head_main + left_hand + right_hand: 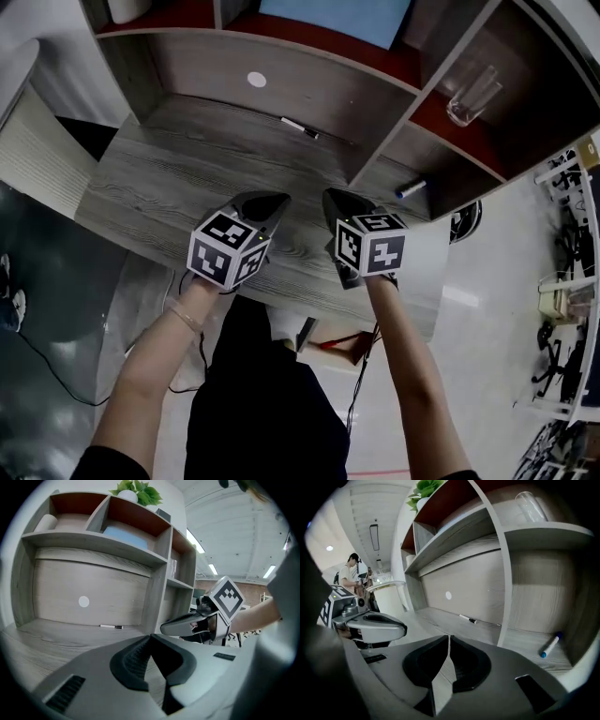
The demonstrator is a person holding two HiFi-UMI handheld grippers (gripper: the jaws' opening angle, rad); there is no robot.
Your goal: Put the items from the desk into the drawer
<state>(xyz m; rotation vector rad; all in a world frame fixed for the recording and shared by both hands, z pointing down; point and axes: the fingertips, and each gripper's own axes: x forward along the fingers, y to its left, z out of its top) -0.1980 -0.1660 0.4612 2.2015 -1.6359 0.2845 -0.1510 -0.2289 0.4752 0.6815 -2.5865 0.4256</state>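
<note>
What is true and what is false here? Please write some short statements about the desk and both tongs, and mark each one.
1. The left tongs and the right tongs are both shut and empty. True.
2. A pen lies at the back of the desk. True.
3. The blue-capped marker lies right beside that pen. False: it lies in the next compartment, past a divider.
4. The glass is on the desk. False: it is on a higher shelf.

no text, label, brand or number can be read anywhere.
</note>
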